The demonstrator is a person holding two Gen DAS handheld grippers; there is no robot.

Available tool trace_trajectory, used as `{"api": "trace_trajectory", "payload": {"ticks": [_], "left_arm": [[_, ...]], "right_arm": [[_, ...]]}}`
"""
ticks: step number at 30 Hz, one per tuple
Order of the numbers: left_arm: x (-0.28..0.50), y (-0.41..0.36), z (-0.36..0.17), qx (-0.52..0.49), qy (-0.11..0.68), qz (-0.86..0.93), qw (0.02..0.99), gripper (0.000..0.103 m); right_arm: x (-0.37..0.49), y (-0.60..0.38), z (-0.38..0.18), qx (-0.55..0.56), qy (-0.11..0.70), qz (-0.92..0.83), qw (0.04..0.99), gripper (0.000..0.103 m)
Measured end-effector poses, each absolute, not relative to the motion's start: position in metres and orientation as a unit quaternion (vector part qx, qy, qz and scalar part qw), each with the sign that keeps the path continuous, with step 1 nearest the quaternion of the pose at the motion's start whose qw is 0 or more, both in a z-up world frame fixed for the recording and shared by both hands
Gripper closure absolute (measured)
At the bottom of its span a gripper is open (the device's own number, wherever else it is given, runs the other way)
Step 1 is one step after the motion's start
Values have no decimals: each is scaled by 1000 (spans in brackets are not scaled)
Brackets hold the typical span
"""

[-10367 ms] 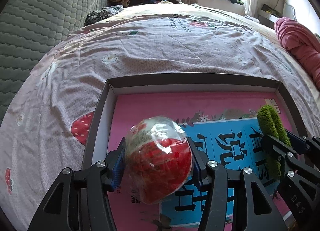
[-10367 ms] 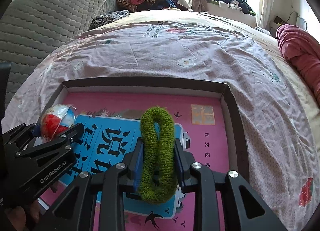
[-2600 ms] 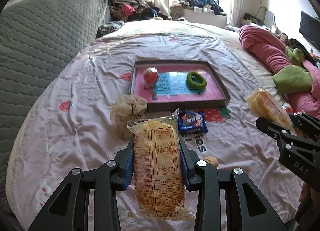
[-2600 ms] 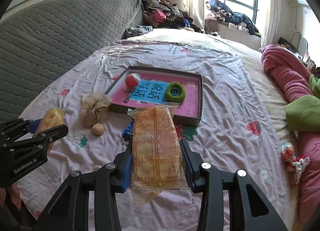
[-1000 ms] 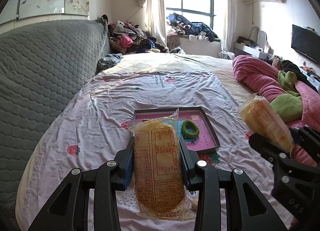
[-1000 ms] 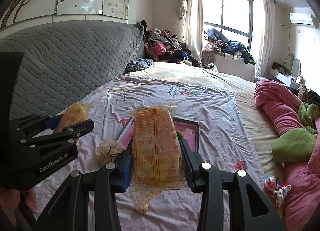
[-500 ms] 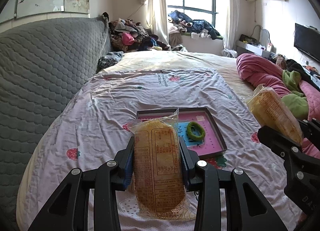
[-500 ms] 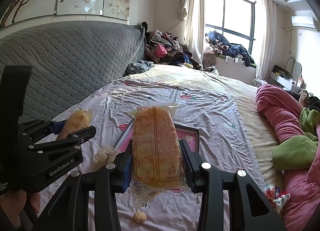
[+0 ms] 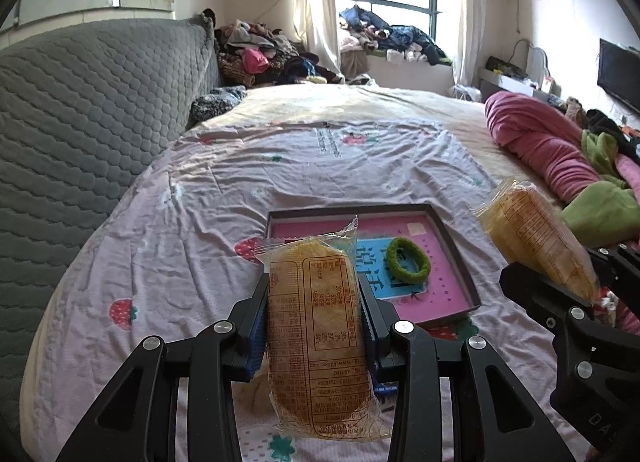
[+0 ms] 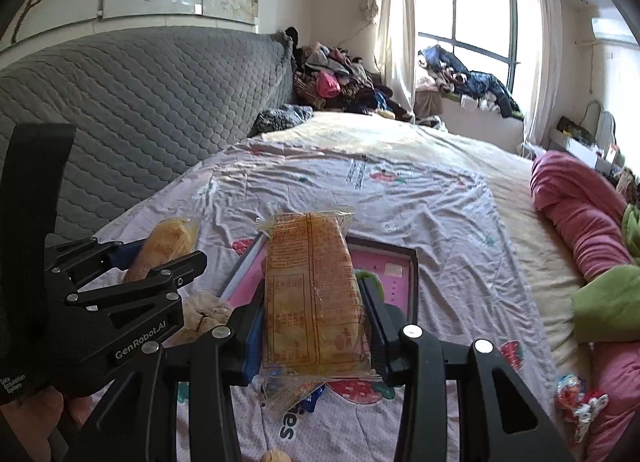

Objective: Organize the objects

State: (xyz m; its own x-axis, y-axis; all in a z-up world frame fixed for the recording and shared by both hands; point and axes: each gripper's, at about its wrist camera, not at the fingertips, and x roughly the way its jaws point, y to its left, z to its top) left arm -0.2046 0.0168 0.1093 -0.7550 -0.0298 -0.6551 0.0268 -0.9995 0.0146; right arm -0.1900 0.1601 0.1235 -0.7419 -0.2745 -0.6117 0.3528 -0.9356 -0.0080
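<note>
Each gripper (image 9: 314, 304) (image 10: 314, 302) clamps a wrapped cake (image 9: 316, 336) (image 10: 314, 294) (lengthwise) above the tray (image 9: 452, 240).

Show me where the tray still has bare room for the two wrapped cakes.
In the tray, the pink far strip behind the green hair ring is free, and so is the floor right of the ring. The near-left part is hidden behind the left gripper's cake, so unclear there.
</note>
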Motion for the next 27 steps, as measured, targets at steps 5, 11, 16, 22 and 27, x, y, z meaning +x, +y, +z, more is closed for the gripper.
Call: {"api": "trace_trajectory", "payload": {"ticks": [5, 11, 16, 22, 27], "left_arm": [[-233, 16, 80, 366, -3, -930, 17, 63], [-262, 11, 51, 381, 1, -924, 17, 63], [-282, 17, 33, 387, -1, -922, 13, 63], [-304, 22, 10, 397, 2, -918, 8, 63], [-319, 24, -6, 395, 9, -919, 4, 63]], "right_arm": [[-215, 164, 96, 333, 55, -927, 166, 60], [-243, 162, 69, 347, 56, -921, 165, 60], [-261, 162, 49, 357, 57, -918, 165, 60], [-280, 163, 27, 366, 53, -915, 163, 60], [-295, 167, 9, 374, 50, -912, 160, 60]]}}
